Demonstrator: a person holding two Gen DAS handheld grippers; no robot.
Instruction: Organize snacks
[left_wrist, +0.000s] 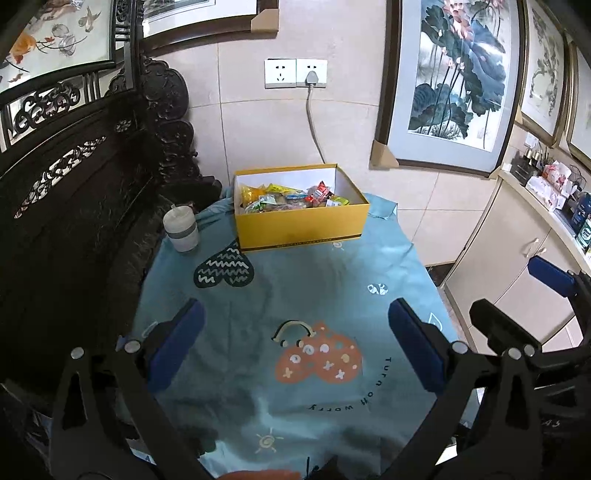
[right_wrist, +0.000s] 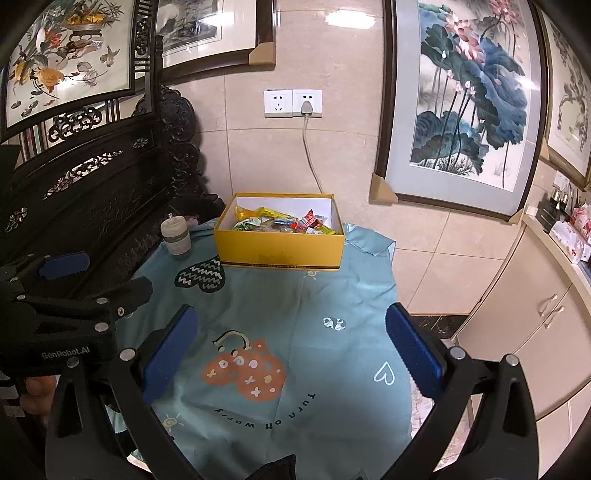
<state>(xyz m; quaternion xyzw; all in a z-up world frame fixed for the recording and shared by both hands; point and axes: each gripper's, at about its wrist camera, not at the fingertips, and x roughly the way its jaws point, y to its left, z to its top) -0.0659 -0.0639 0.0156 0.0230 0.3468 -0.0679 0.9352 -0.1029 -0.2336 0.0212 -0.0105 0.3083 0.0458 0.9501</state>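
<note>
A yellow box (left_wrist: 301, 225) stands at the far end of the table and holds several wrapped snacks (left_wrist: 288, 199). It also shows in the right wrist view (right_wrist: 279, 248), with the snacks (right_wrist: 284, 223) inside. My left gripper (left_wrist: 295, 343) is open and empty, held above the near part of the blue cloth (left_wrist: 295, 288). My right gripper (right_wrist: 291, 347) is open and empty, also above the cloth (right_wrist: 295, 302), well short of the box. The right gripper shows at the right edge of the left wrist view (left_wrist: 524, 299); the left gripper shows at the left of the right wrist view (right_wrist: 92, 280).
A lidded cup (left_wrist: 181, 230) stands left of the box, also in the right wrist view (right_wrist: 176, 236). A dark carved wooden bench (left_wrist: 81, 192) borders the table's left. Cabinets (right_wrist: 535, 332) stand to the right. A cable (left_wrist: 314, 129) hangs from the wall socket behind the box.
</note>
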